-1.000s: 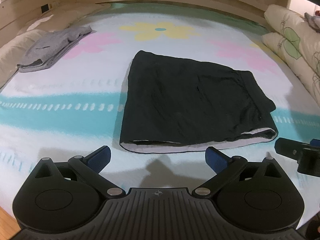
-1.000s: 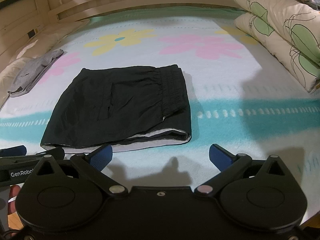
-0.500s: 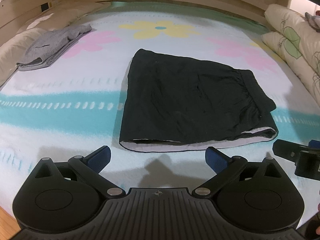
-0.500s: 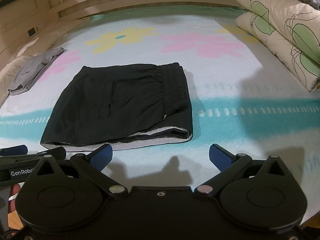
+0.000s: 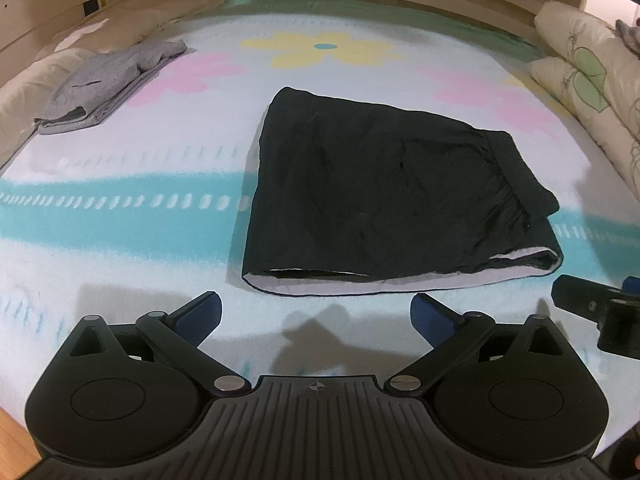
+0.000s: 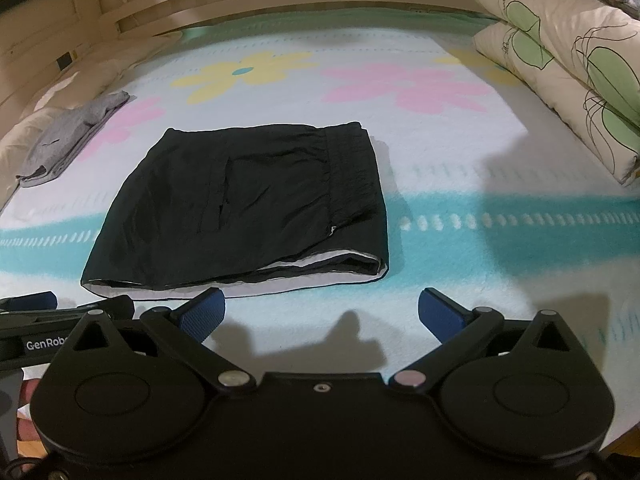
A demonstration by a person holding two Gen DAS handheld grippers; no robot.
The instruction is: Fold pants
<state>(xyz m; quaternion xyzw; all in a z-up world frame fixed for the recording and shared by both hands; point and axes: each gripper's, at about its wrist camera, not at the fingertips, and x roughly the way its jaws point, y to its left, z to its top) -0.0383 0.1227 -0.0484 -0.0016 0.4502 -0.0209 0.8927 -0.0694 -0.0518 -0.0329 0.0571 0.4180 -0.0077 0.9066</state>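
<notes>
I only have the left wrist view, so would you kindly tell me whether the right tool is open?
Observer: Yes. In the right wrist view the right tool is open, its blue-padded fingers spread wide with nothing between them.
Operator: Thank you. Is there any detail on the folded black fabric pants that I am missing?
Observer: The pants show an upright pocket slit near the middle of the top layer.
Operator: And at the gathered waistband?
Observer: A small white tag pokes out at the waistband's near end, just above the pale inner lining.
</notes>
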